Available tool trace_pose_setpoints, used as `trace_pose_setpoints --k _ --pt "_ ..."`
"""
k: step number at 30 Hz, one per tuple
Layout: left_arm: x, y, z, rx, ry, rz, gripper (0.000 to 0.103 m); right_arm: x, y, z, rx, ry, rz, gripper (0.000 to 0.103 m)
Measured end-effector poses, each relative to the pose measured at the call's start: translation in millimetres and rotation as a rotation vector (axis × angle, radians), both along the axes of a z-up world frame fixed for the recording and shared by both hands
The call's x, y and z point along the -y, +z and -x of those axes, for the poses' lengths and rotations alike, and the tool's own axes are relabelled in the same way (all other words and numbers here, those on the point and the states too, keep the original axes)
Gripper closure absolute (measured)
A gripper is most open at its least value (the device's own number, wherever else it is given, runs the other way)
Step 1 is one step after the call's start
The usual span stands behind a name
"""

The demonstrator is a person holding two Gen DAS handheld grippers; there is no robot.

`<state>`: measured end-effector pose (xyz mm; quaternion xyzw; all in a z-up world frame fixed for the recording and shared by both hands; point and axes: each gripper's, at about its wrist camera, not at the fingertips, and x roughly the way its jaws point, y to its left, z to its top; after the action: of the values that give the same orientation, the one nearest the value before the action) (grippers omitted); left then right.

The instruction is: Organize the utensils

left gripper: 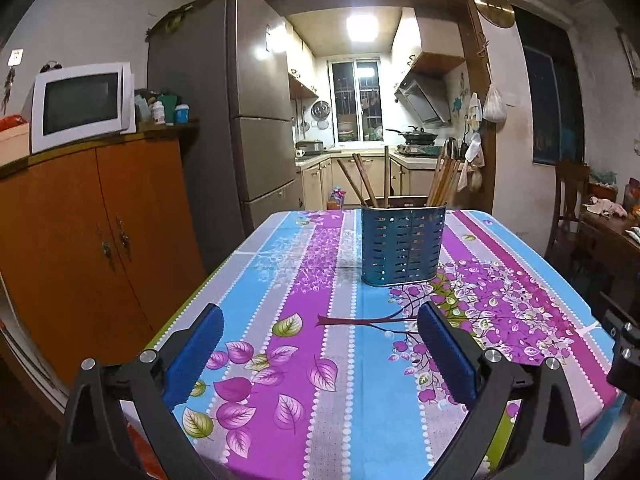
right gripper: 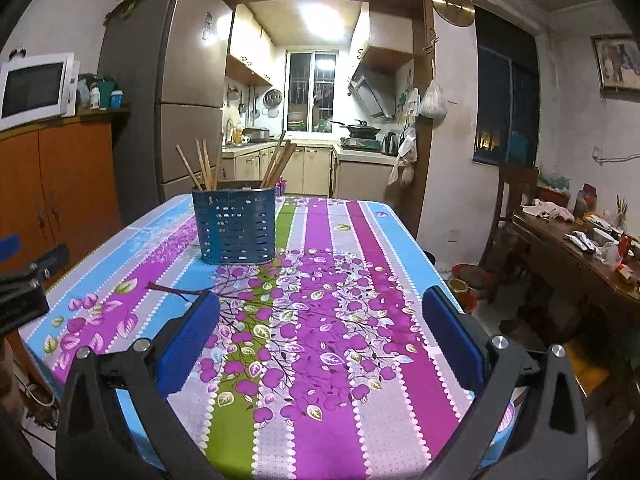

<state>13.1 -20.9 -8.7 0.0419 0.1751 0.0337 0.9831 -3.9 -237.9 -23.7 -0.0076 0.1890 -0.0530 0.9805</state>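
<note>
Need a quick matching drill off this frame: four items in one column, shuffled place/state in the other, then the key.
Items:
1. chopsticks
2. blue holder
3. microwave
4. left gripper

Place or state:
A. open, holding nothing
B. on the orange cabinet
C. standing on the floral tablecloth
D. upright, leaning in the holder

Pairs: 1-D, 2-C, 3-B, 4-A

The right gripper is open too.
</note>
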Motion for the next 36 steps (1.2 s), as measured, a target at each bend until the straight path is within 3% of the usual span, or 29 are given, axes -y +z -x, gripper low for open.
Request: trace_pose_setpoints --k 11,36 --pt "-2.8 1.1 3.8 0.007 0.019 0.002 0.006 -6.6 12.7 5.0 0.040 0.009 0.015 0.006" --pt "-20.8 5.4 -1.6 -0.003 0.081 -0.037 0.006 -9.5 17.3 -3.4 0.035 0.016 0.029 0.006"
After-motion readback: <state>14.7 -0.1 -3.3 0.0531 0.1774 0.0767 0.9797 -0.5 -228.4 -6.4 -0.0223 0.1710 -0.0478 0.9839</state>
